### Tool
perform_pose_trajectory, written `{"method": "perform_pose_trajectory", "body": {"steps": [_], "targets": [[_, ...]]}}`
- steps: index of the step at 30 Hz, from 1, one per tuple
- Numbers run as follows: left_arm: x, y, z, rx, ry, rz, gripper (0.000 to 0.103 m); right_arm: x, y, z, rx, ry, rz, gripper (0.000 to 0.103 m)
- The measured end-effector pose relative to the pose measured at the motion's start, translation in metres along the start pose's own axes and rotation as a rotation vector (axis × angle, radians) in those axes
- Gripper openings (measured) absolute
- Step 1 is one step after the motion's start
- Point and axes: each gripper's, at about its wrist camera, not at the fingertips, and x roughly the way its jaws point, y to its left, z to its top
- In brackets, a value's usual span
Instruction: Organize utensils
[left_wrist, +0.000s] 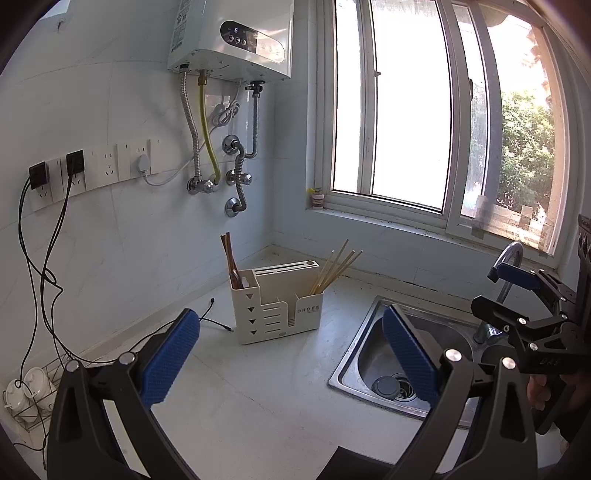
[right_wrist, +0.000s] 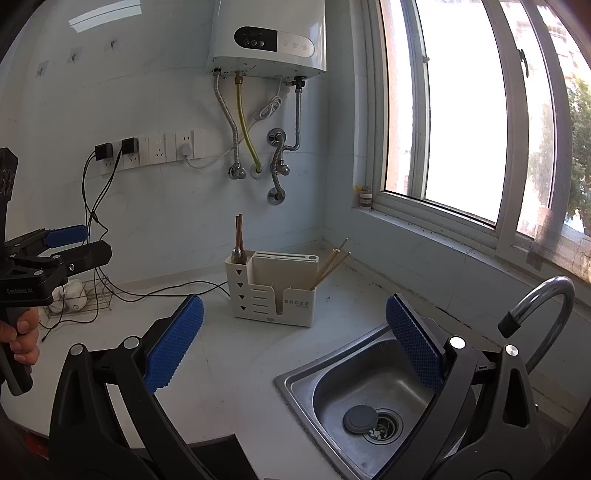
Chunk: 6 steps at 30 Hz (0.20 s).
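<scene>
I hold both grippers spread wide and empty, left gripper (left_wrist: 291, 354) and right gripper (right_wrist: 295, 343), with the utensil holder (left_wrist: 277, 306) on the counter (left_wrist: 258, 387) well ahead of them.

Home kitchen. Shown by steel sink (right_wrist: 295, 384) with curved tap (right_wrist: 543, 306) set in a white counter (left_wrist: 266, 387), wall-mounted water heater (left_wrist: 236, 37) with hoses, tiled wall with socket row (left_wrist: 107, 166), utensil holder (left_wrist: 277, 306) with chopsticks (left_wrist: 336, 271), window (left_wrist: 406, 110).
</scene>
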Motion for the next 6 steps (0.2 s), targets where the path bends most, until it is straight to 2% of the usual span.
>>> {"method": "perform_pose_trajectory", "body": {"steps": [6], "targets": [[0.0004,0.0012,0.0015,-0.002,0.002,-0.002,0.098,0.0006,-0.0025,-0.0009,-0.004,0.001,-0.004,0.095]]}}
